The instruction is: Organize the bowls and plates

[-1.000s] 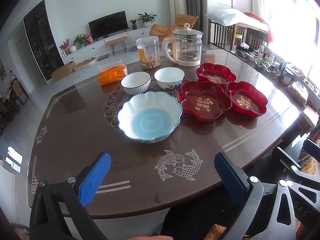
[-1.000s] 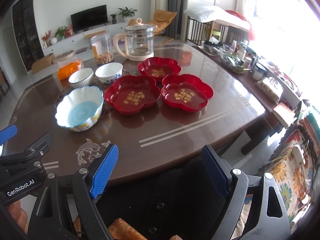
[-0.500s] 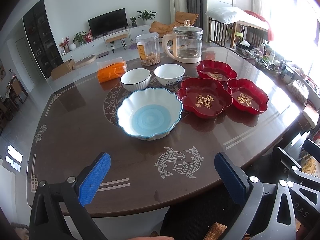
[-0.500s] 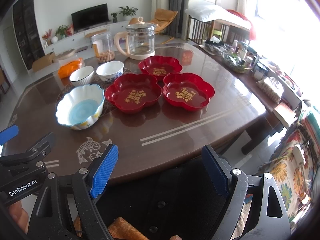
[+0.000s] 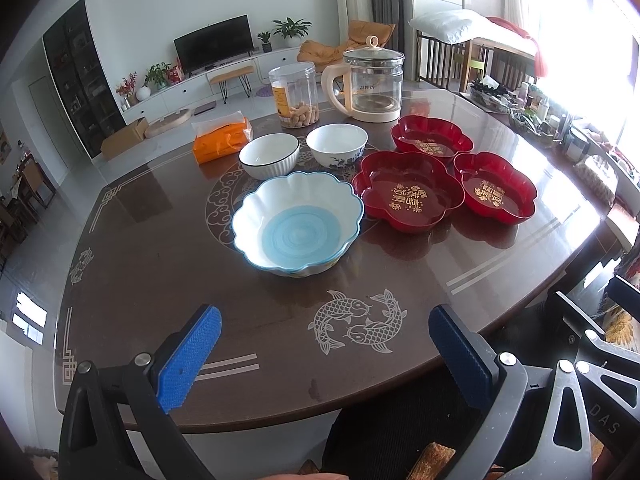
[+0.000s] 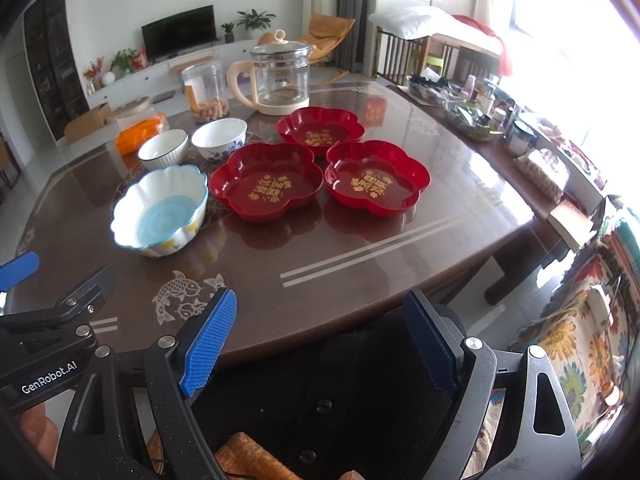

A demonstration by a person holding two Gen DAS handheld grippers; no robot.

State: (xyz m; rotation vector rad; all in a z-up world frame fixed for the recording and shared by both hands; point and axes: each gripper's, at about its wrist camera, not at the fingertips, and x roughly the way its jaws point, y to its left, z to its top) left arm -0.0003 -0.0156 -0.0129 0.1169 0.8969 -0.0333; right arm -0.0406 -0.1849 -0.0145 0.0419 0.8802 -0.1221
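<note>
Spreading out ahead of both tools, the dark table [image 5: 160, 240] carries everything, untouched and unstacked. Straight in front of the left gripper [image 5: 324, 344], whose blue pads stand wide apart on nothing, sits the scalloped blue bowl [image 5: 298, 222], the biggest dish. Forward of the right gripper [image 6: 320, 336], likewise spread wide and empty over the near edge, lie three red plates: the large one [image 6: 266, 182] nearest, a second [image 6: 376, 178] to its right, a third [image 6: 320, 126] behind them. Further off, beyond the blue bowl, stand the ribbed white bowl [image 5: 269, 156] and the flower-painted bowl [image 5: 337, 146], close together.

My judgement is that nothing has begun, and the hazards are all in the first grasp. The red plates' lobed rims almost touch, so a finger going between them may shove a neighbour. Their glossy, sloped walls may slip from a shallow pinch. The blue bowl's wavy rim could tilt if pinched on a crest. Reaching for the small bowls risks knocking the glass kettle [image 5: 372, 84] and jar [image 5: 294, 96] beyond.
</note>
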